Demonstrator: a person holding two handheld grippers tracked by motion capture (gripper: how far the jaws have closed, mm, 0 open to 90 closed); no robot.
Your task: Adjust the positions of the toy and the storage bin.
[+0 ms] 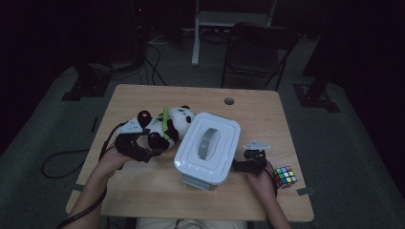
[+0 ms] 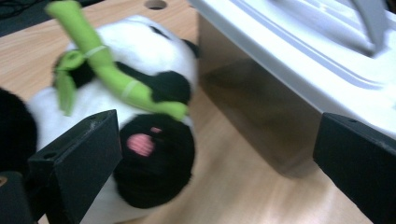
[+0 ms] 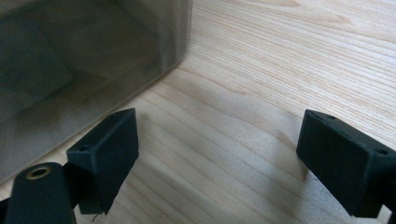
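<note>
The left gripper point(image 1: 143, 155) is held with its jaws spread wide and nothing between them, low over the table point(image 1: 143, 191), just short of the plush panda point(image 1: 165, 126). In the left gripper view the panda point(image 2: 140, 140) lies between and beyond the jaws, its black foot with a pink pad nearest, a green bamboo stalk point(image 2: 107, 70) stitched across the chest. The panda rests on its back, near the left wall of the white lidded box point(image 1: 207, 145); whether fur and box wall touch cannot be told.

The toy is judged light, soft and compressible; it is expected to yield under the jaws and not to slip readily. A hold across the body or a limb is judged secure. The stalk is judged a poor hold, being thin.

The right gripper point(image 1: 246, 164) is likewise spread wide and empty, close to the right wall of the box point(image 3: 84, 56). A colour cube point(image 1: 285, 176) is noted near the right hand, apart from the gripper.
</note>
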